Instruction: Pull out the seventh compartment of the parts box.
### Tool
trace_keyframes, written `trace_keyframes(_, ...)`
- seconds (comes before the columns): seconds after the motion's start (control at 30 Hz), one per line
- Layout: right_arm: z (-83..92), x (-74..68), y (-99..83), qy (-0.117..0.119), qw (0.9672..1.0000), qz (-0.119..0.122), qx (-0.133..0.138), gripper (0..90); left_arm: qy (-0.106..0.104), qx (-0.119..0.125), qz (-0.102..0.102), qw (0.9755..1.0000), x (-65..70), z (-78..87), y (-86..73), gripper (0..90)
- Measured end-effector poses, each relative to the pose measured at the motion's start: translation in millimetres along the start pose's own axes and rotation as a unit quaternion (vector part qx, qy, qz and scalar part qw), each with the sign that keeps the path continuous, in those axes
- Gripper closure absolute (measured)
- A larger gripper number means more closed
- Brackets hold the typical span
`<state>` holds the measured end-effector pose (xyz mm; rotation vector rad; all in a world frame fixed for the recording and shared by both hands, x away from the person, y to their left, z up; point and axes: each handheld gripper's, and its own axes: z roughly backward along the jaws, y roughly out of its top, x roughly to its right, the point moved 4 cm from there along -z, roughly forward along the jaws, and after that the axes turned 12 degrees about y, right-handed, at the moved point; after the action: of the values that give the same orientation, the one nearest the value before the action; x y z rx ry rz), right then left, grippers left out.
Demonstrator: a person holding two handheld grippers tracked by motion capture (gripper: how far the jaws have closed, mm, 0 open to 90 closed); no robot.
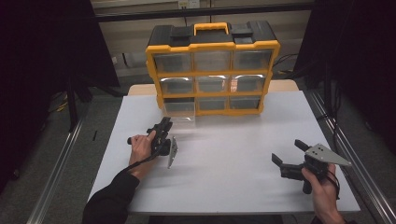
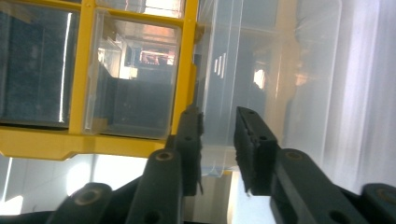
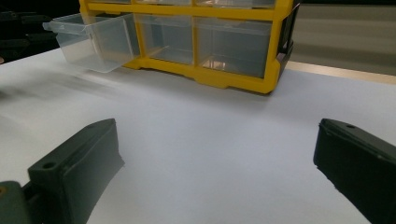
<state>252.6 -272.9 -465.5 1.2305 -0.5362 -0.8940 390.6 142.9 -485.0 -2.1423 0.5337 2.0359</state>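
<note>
Pulling: left gripper (image 1: 164, 125), left of centre in the high view, is at the pulled-out clear drawer (image 1: 179, 110) in the bottom-left slot of the yellow organiser (image 1: 213, 45).
Jaws: in the left gripper view they stand slightly apart either side of the drawer's front lip, pads not visibly pressing.
Doing it well: judged best to pinch the lip squarely and draw straight out, level with the white table (image 1: 233, 158), so the drawer does not tip.
Right gripper (image 1: 286, 159): lower right, wide apart, idle above the table.
Contents: pulled drawer looks empty; the other eight drawers appear empty too, though reflections blur them.
</note>
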Motion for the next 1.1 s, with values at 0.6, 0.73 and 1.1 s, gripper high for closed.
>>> trace_keyframes(0.6, -0.5, -0.1, -0.2, -0.001, 1.0000, 0.002, -0.002, 0.2, -0.014, -0.054, 0.163, 0.9851, -2.1, -2.5, 2.9, 17.1)
trace_keyframes(0.73, -0.5, 0.2, -0.5, -0.001, 1.0000, 0.001, -0.004, 0.2, -0.012, -0.056, 0.192, 0.9797, -5.6, -3.7, 2.8, 15.8)
trace_keyframes(1.1, -0.5, 0.2, -0.6, -0.001, 1.0000, 0.001, -0.004, 0.2, -0.050, -0.101, 0.330, 0.9374, -15.7, -7.9, -8.9, 5.1)
